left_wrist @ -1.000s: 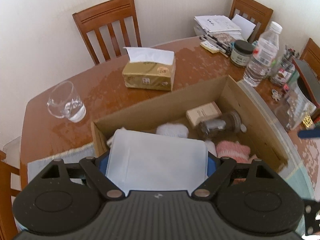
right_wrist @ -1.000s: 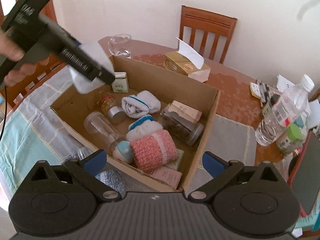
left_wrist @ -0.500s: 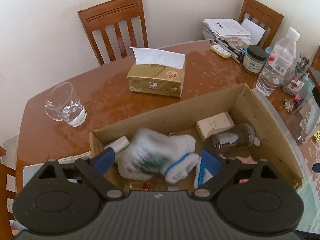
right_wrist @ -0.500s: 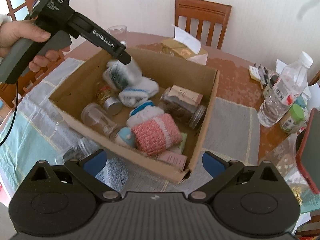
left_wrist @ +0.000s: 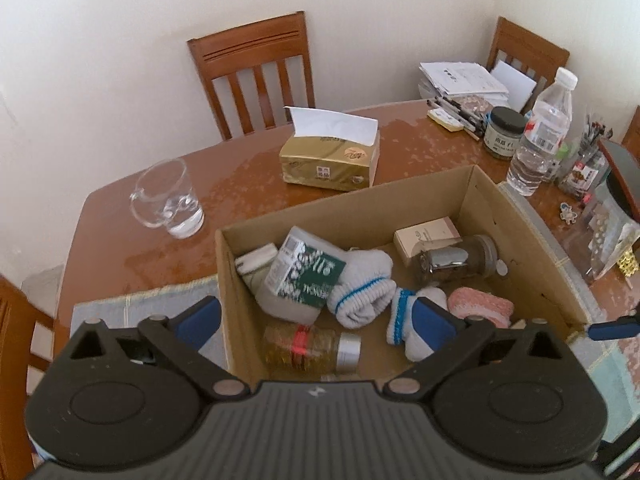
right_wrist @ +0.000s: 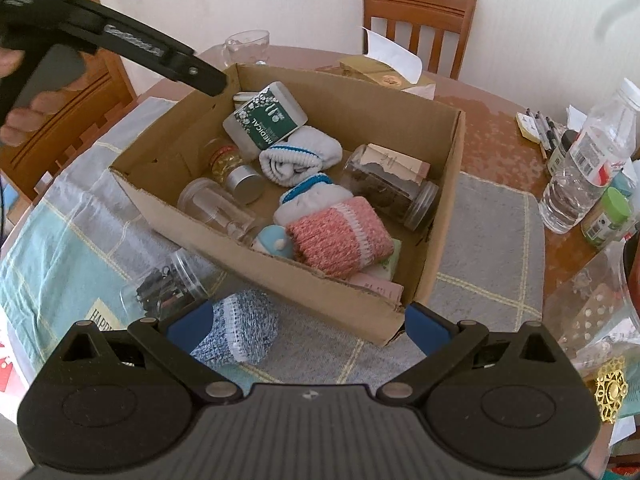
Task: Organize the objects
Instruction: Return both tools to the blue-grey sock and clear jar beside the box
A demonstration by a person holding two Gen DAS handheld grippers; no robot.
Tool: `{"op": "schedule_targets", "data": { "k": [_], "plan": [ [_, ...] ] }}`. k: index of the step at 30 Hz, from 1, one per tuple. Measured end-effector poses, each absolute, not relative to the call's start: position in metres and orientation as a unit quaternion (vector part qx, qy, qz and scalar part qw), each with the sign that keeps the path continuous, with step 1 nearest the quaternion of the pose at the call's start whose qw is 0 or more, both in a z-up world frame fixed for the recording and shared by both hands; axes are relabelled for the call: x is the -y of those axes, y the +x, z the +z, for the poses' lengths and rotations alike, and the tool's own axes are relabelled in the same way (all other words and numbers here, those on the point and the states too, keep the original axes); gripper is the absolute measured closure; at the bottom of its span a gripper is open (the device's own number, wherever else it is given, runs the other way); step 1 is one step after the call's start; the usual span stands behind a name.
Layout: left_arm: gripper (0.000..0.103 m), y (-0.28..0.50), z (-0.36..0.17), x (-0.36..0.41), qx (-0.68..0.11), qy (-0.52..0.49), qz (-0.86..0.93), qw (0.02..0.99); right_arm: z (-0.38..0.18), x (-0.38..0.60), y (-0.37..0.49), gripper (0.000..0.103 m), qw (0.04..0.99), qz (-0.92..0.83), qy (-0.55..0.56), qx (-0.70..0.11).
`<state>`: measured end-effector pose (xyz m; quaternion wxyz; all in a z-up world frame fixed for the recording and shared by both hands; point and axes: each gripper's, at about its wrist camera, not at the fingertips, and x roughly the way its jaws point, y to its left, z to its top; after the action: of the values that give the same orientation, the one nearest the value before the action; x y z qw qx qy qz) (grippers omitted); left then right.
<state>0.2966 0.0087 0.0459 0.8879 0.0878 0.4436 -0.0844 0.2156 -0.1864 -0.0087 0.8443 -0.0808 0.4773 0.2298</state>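
A brown wooden table [left_wrist: 120, 248] stands in a white-walled corner with wooden chairs [left_wrist: 256, 76] around it. A checked cloth [right_wrist: 492, 224] covers its near part, and on the cloth sits an open cardboard box [right_wrist: 360, 304]. On the bare wood beyond are a gold tissue box [left_wrist: 332, 160], a glass jug [left_wrist: 168, 200] and a water bottle [left_wrist: 540, 136] among pens and jars.

The left gripper [left_wrist: 316, 316] hangs above the box's near-left corner with its blue-padded jaws spread wide and nothing between them. A white and green medical pack [left_wrist: 304, 272] lies tilted in the box's left back part, leaning on rolled white socks [left_wrist: 360, 284], well ahead of those jaws. The right gripper [right_wrist: 306, 326] is also wide open and empty, low over the cloth in front of the box; a blue-speckled sock roll [right_wrist: 240, 328] lies just beside its left finger, next to a clear jar [right_wrist: 168, 284] on its side whose contents are hard to make out.

A second ago the left jaws held the pack over the box; half a second ago it was a blur falling from them. Now it rests inside and the gripper has drawn back and up.
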Motion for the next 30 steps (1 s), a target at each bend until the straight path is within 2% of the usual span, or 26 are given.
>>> {"op": "schedule_targets", "data": {
  "k": [15, 30],
  "plan": [
    [0.001, 0.214, 0.025, -0.017, -0.443, 0.014, -0.032, 0.896, -0.045, 0.203, 0.193, 0.0, 0.83, 0.248, -0.081, -0.492],
    [0.001, 0.167, -0.066, -0.004, -0.501, 0.024, -0.045, 0.864, -0.063, 0.21, 0.18, 0.0, 0.838, 0.219, -0.038, -0.499]
  ]
}}
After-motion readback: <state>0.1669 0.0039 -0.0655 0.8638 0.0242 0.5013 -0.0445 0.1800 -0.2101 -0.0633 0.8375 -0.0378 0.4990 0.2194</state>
